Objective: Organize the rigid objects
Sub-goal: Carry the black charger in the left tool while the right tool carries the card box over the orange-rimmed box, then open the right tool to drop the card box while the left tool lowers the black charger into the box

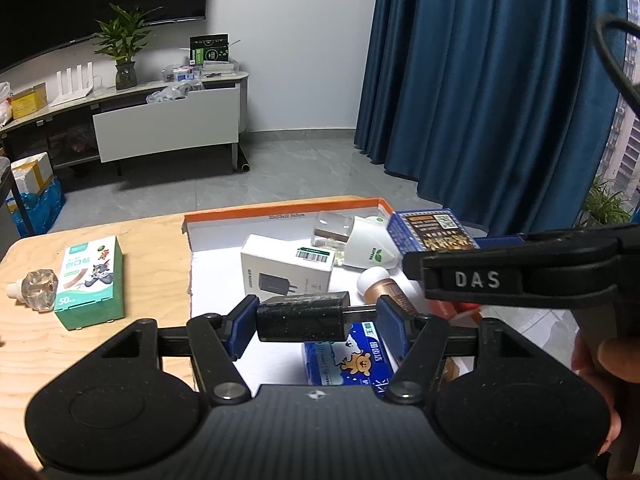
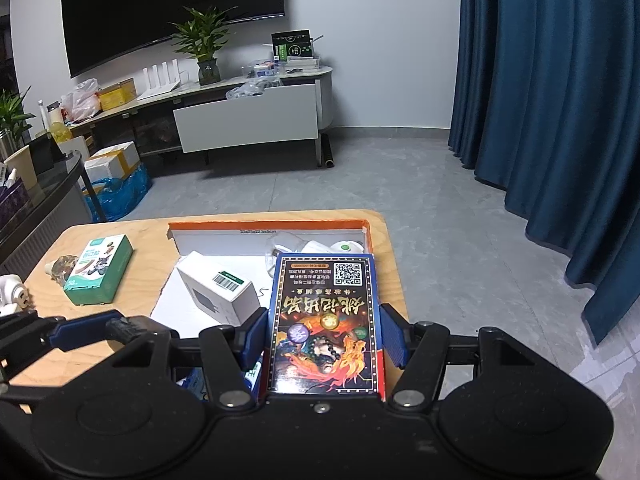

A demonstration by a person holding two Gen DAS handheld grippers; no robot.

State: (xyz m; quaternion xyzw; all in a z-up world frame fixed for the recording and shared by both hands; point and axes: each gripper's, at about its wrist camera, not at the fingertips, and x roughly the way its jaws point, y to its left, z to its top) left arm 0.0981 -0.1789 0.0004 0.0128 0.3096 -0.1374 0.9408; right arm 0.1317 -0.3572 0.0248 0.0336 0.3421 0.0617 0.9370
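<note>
My left gripper [image 1: 312,322] is shut on a black charger plug [image 1: 302,318] and holds it above the orange-rimmed white tray [image 1: 280,213]. My right gripper [image 2: 324,334] is shut on a blue box with a fiery picture [image 2: 324,320], held over the tray's right side; the box also shows in the left wrist view [image 1: 432,230]. In the tray lie a white charger box [image 1: 286,268], a white device with a green leaf logo [image 1: 372,246], a clear bottle [image 1: 330,226], a copper bottle with a white cap [image 1: 384,286] and a blue bear packet [image 1: 348,364].
A green plaster box [image 1: 90,280] and a clear faceted bottle [image 1: 34,290] lie on the wooden table [image 1: 152,240] left of the tray. A white plug [image 2: 12,292] sits at the table's left edge. Beyond are grey floor, a TV cabinet and blue curtains.
</note>
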